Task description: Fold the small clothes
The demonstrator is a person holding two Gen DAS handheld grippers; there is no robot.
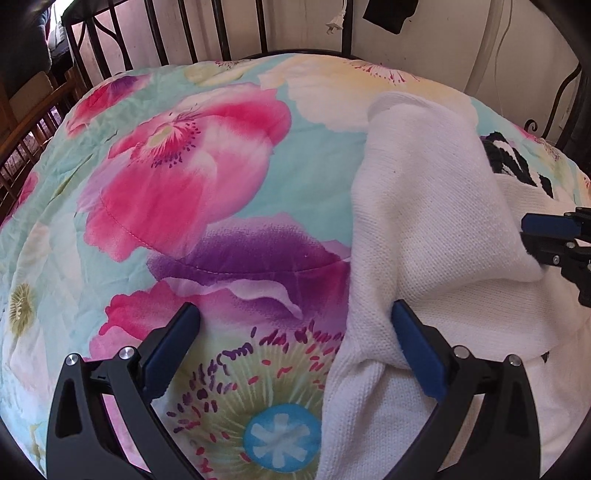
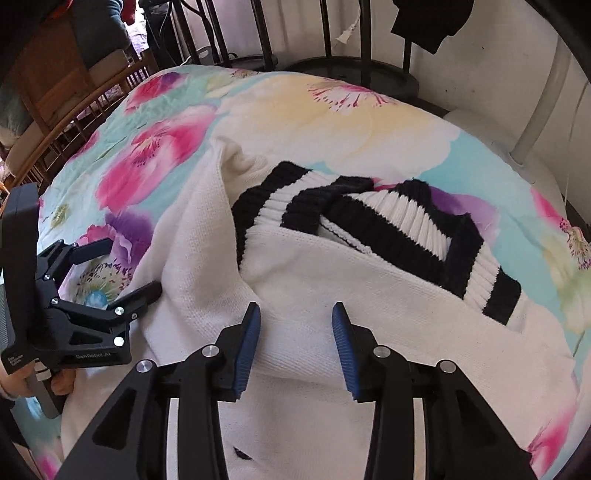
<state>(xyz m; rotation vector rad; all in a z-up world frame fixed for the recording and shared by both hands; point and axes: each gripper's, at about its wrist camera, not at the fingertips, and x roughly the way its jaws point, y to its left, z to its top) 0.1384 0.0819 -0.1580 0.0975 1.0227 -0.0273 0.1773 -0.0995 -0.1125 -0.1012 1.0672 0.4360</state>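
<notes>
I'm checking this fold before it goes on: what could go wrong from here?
The left tongs stand wide open at the white sweater's edge; closing there may pinch the floral quilt too. The right tongs hover open over the sweater; the folded sleeve lies loose and could slip open.

Sweater (image 1: 424,206) cut off at right and bottom edges in left wrist view; lower hem out of frame in right wrist view. Black-and-white collar (image 2: 373,221) mostly hidden behind a fold in left wrist view. Right tool (image 1: 532,236) clipped by right edge there, fingertips sunk into knit, grip not determinable. Bed quilt (image 1: 207,177) covered beneath the garment. Hand (image 2: 14,384) on left tool (image 2: 129,266) cropped at left edge. Dark hanging cloth (image 2: 432,22) cut off at top; identity unclear. Background furniture at upper left blurred.
</notes>
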